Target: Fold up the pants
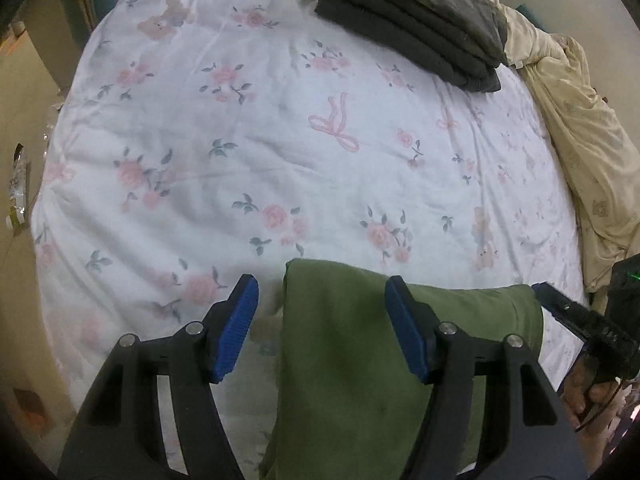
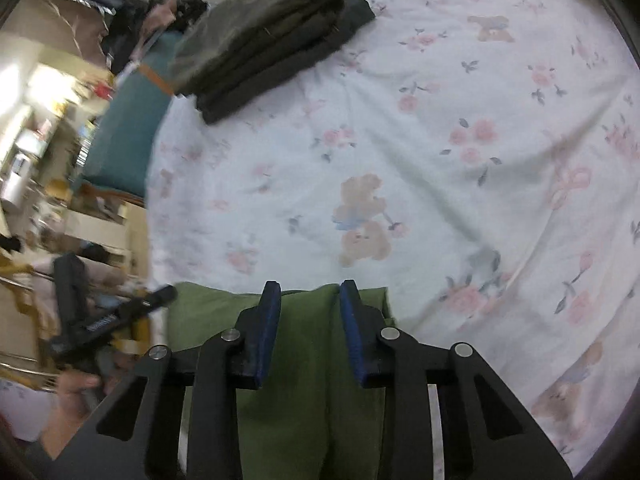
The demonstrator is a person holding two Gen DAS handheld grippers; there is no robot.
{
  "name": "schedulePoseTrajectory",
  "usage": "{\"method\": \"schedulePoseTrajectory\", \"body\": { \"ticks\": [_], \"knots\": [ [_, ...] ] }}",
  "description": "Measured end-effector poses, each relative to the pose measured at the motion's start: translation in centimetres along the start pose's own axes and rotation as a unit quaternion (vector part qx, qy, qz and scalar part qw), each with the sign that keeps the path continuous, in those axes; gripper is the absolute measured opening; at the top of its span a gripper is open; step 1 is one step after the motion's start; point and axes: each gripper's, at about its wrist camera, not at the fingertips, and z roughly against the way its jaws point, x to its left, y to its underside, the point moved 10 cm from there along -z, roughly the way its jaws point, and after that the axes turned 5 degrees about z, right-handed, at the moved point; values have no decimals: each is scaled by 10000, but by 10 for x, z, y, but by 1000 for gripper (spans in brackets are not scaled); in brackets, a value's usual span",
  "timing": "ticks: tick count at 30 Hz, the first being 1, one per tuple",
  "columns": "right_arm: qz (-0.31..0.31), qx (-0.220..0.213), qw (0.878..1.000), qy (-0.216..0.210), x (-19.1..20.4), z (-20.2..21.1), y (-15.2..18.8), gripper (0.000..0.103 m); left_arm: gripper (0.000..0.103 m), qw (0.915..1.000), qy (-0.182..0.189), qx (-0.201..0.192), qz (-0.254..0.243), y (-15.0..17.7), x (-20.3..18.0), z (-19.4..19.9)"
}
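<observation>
Olive-green cotton pants (image 1: 344,360) lie directly beneath both grippers; left gripper (image 1: 320,320) spread, right gripper (image 2: 308,320) part-spread, neither pinching.

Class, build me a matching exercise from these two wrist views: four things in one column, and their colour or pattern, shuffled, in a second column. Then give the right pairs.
Column one:
1. pants under the tongs
2. stack of folded clothes at the far side of the bed
3. bedsheet
4. pads on the left tongs

Column two:
A. blue
B. white with pink flowers
C. olive green
D. dark grey

Pairs: 1-C, 2-D, 3-B, 4-A
</observation>
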Motion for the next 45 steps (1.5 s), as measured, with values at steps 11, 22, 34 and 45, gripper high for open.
{"method": "schedulePoseTrajectory", "body": {
  "ticks": [11, 22, 34, 45],
  "knots": [
    [573, -367, 9976, 109, 12, 22, 4, 0, 0, 9981, -308, -232, -477, 4, -12, 13],
    [-88, -308, 9979, 566, -13, 16, 12, 0, 0, 9972, -558, -374, -337, 4, -2, 15],
    [869, -585, 9941, 286, 37, 36, -11, 6, 21, 9859, -124, -1203, -1158, 27, -56, 53],
    [1355, 1594, 9647, 1602, -13, -41, 2, 0, 55, 9926, -91, -456, -1123, 49, -53, 12]
  ]
}}
